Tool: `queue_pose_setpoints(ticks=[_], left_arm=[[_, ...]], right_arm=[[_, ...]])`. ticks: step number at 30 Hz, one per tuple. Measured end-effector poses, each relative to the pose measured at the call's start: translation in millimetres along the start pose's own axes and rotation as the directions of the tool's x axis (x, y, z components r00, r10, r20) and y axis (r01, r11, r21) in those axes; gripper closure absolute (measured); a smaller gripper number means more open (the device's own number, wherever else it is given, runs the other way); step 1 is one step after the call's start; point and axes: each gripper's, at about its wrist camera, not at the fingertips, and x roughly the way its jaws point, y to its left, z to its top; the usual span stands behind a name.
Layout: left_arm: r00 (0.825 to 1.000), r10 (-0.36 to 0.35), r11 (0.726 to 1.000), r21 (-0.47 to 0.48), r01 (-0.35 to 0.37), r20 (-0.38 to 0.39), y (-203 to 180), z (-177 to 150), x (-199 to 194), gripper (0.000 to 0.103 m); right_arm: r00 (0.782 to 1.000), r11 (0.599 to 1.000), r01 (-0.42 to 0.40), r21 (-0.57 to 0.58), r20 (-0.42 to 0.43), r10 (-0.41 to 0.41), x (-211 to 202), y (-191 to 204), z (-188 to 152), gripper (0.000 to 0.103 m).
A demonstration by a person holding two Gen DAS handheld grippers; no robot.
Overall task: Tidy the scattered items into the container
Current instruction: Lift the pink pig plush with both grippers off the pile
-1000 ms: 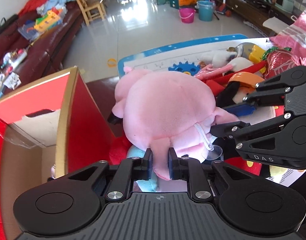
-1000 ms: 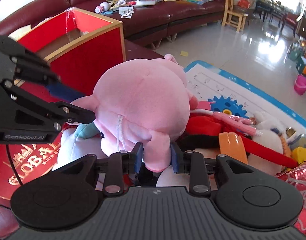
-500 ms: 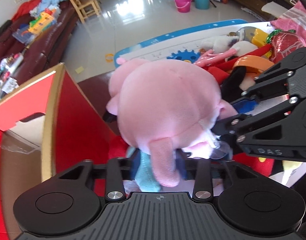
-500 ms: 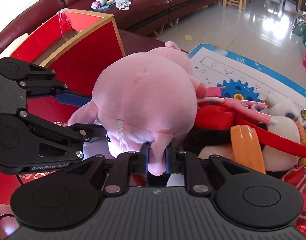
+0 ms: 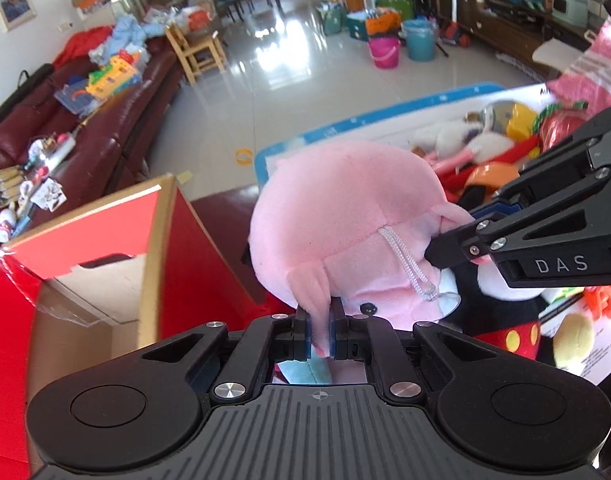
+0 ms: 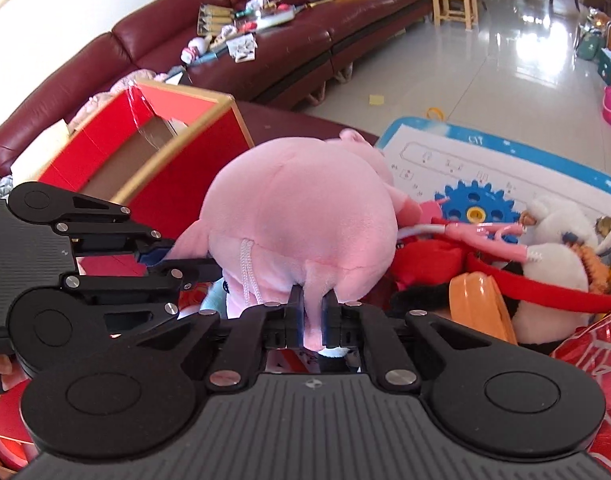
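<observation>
Left gripper [image 5: 320, 330] and right gripper [image 6: 312, 320] each just clamped tight on a leg of the pink plush [image 5: 345, 216], beside the red box [image 5: 161, 248].

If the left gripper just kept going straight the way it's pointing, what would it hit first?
The pink plush pig. The left gripper is already shut on one of its limbs, and the pig's body fills the line ahead. What lies behind the pig is hidden.
</observation>
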Motion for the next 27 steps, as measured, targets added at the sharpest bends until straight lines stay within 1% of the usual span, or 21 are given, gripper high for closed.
queue_pose_setpoints(ticks=[5, 9, 17, 21, 27], left_arm=[[0.997, 0.009, 1.000, -0.030, -0.006, 0.072, 3, 7, -26, 0.101], [0.992, 0.024, 0.999, -0.046, -0.018, 0.124, 6, 12, -45, 0.102], [0.980, 0.046, 0.998, -0.048, -0.038, 0.193, 10, 18, -75, 0.103], [0.979, 0.042, 0.999, -0.041, -0.034, 0.199, 10, 19, -78, 0.103], [0.984, 0.034, 0.999, -0.038, -0.028, 0.175, 9, 14, -67, 0.103]], right_arm=[[0.998, 1.000, 0.007, -0.020, 0.067, -0.005, -27, 10, 8, 0.094], [0.994, 0.999, 0.015, -0.051, 0.108, -0.009, -43, 20, 15, 0.094], [0.990, 0.993, 0.036, -0.116, 0.139, -0.019, -63, 38, 22, 0.094], [0.987, 0.990, 0.050, -0.131, 0.155, -0.030, -68, 40, 26, 0.095], [0.990, 0.990, 0.057, -0.132, 0.139, -0.038, -63, 39, 22, 0.095]])
